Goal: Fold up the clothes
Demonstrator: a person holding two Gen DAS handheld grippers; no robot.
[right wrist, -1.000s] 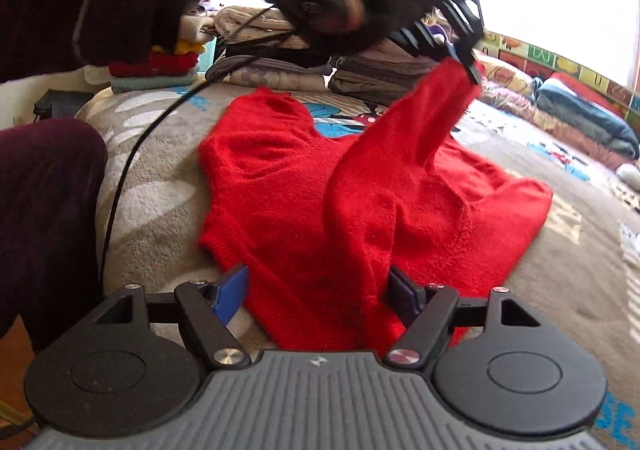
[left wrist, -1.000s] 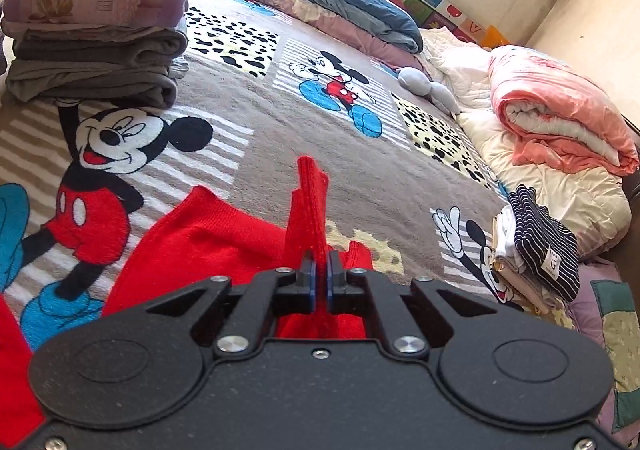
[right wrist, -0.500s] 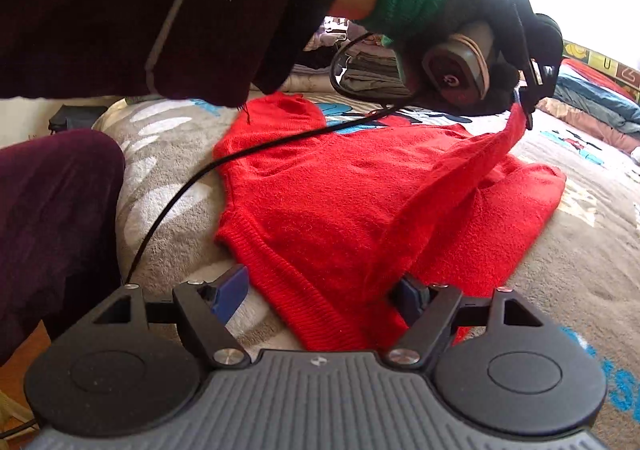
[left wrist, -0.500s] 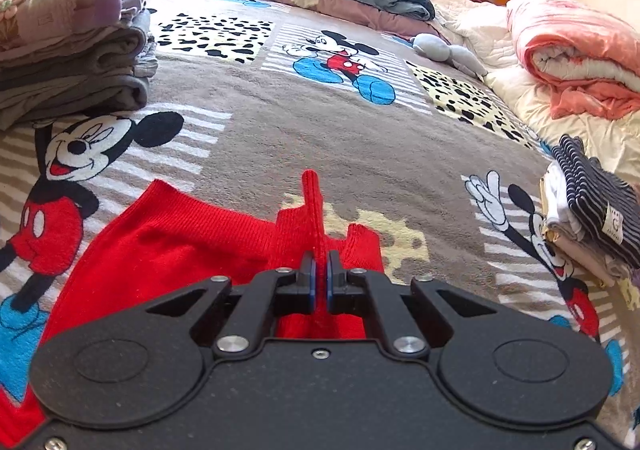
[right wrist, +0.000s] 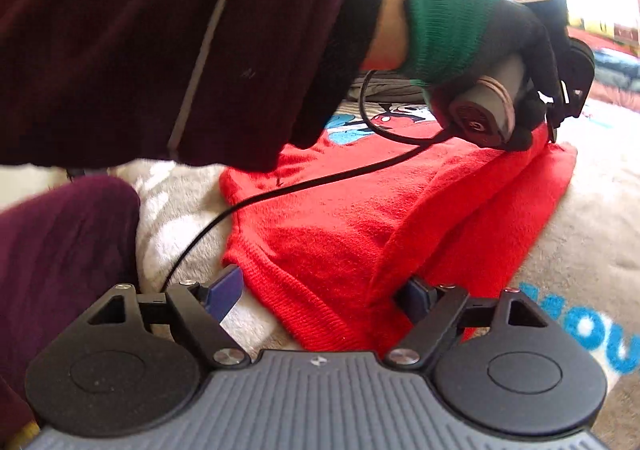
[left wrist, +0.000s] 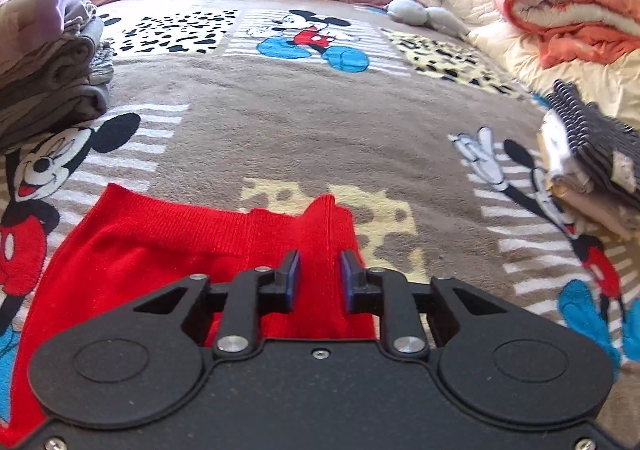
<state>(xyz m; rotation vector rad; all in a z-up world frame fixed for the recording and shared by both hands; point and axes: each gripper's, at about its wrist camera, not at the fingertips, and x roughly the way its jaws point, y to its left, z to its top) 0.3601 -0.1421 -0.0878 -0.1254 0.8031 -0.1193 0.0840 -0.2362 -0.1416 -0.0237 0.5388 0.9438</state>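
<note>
Red knit sweater lies flat on the bed w/ Mickey blanket, at the near edge by the person, ribbed hem showing. One sleeve is folded in across the body, cuff end lying along the hem side in the left wrist view; probably laid there to narrow the garment before the next fold. Fabric looks soft, fuzzy, bright red, no logo visible; fold ridge runs diagonally in the right wrist view. Left tongs sit over the sleeve cuff, jaws opening, sleeve between them but pads look clear of the cloth, so reads as a release after placing. Right tongs are spread wide at the sweater's near hem corner, cloth between the fingers, not pinched; prob. lined up for next grab or just steadying. Gloved left hand holds its tool low over the far side of the sweater, cable trailing across it. Folded stacks at the bed's left edge, striped pile at the right edge, away from the work area.
</note>
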